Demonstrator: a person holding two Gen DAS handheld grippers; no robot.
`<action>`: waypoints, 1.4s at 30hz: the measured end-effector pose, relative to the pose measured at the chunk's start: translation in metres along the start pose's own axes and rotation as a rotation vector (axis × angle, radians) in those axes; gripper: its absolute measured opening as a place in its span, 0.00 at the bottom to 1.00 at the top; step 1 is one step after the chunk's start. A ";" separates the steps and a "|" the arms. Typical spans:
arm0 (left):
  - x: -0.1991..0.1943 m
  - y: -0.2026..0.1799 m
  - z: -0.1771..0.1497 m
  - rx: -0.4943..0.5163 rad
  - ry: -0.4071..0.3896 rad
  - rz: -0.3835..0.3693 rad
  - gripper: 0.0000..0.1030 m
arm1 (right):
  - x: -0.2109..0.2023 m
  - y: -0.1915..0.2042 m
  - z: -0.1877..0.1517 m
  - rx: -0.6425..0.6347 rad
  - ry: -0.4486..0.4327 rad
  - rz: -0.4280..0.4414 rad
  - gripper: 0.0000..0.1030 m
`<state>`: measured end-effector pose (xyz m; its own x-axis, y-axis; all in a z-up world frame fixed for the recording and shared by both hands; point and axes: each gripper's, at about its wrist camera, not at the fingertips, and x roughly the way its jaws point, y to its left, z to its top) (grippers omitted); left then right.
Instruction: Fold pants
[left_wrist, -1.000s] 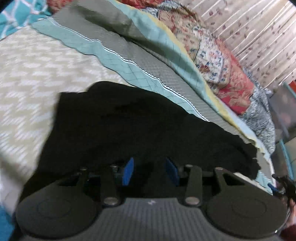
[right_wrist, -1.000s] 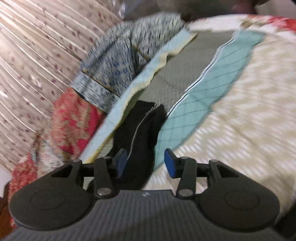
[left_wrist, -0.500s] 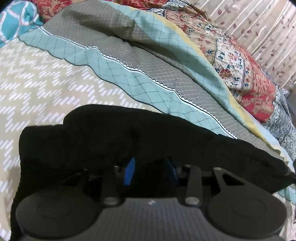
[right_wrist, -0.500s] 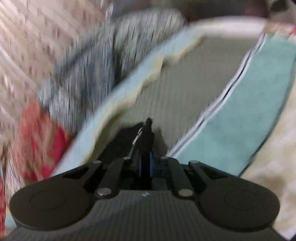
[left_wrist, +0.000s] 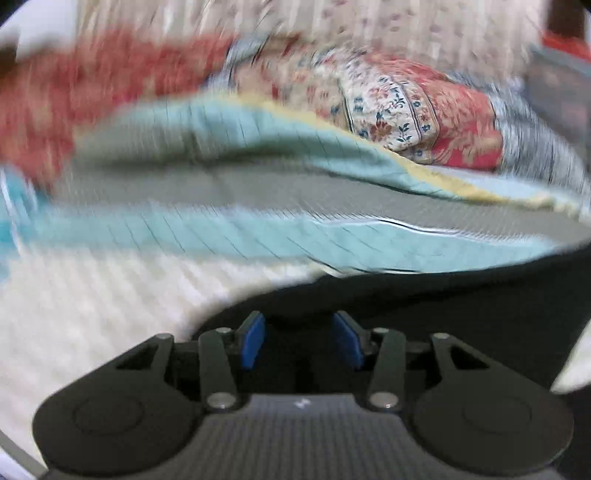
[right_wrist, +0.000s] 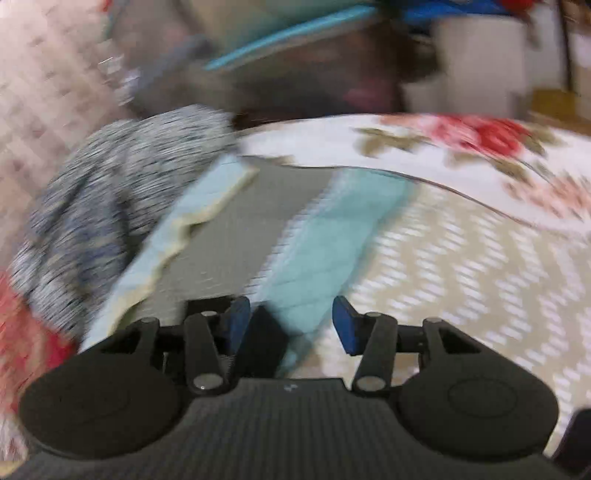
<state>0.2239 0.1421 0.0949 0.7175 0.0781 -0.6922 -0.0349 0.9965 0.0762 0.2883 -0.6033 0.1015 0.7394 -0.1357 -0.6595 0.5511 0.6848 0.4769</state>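
Observation:
The black pants (left_wrist: 461, 306) lie on the bed, filling the lower right of the left wrist view. My left gripper (left_wrist: 300, 341) is open, its blue pads (left_wrist: 251, 343) wide apart right over the pants' near edge, holding nothing. In the right wrist view only a small black piece of the pants (right_wrist: 267, 332) shows, just inside the left blue pad. My right gripper (right_wrist: 290, 325) is open and holds nothing. Both views are motion-blurred.
The bed has a beige zigzag cover (left_wrist: 92, 314) and a teal and grey quilt (left_wrist: 258, 206). Red floral bedding (left_wrist: 424, 110) and a blue-grey patterned blanket (right_wrist: 110, 192) are heaped along the curtain side. A floral sheet (right_wrist: 461, 147) lies at the far end.
My right gripper was shut on the pants' zipper end half a second ago and is now open and drawn back. My left gripper has swung, the pants now low and to its right.

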 end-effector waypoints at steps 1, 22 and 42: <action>-0.001 0.001 0.003 0.058 -0.011 0.040 0.47 | 0.001 0.014 0.000 -0.037 0.028 0.030 0.51; 0.040 -0.002 -0.005 0.299 -0.025 -0.018 0.10 | 0.061 0.064 -0.013 0.035 0.092 0.014 0.06; -0.178 -0.028 -0.201 0.230 -0.010 -0.104 0.12 | -0.185 -0.236 -0.107 0.218 0.106 -0.004 0.12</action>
<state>-0.0425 0.1066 0.0715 0.7158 -0.0262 -0.6978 0.1983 0.9658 0.1672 -0.0201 -0.6632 0.0491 0.6988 -0.0546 -0.7132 0.6328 0.5121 0.5808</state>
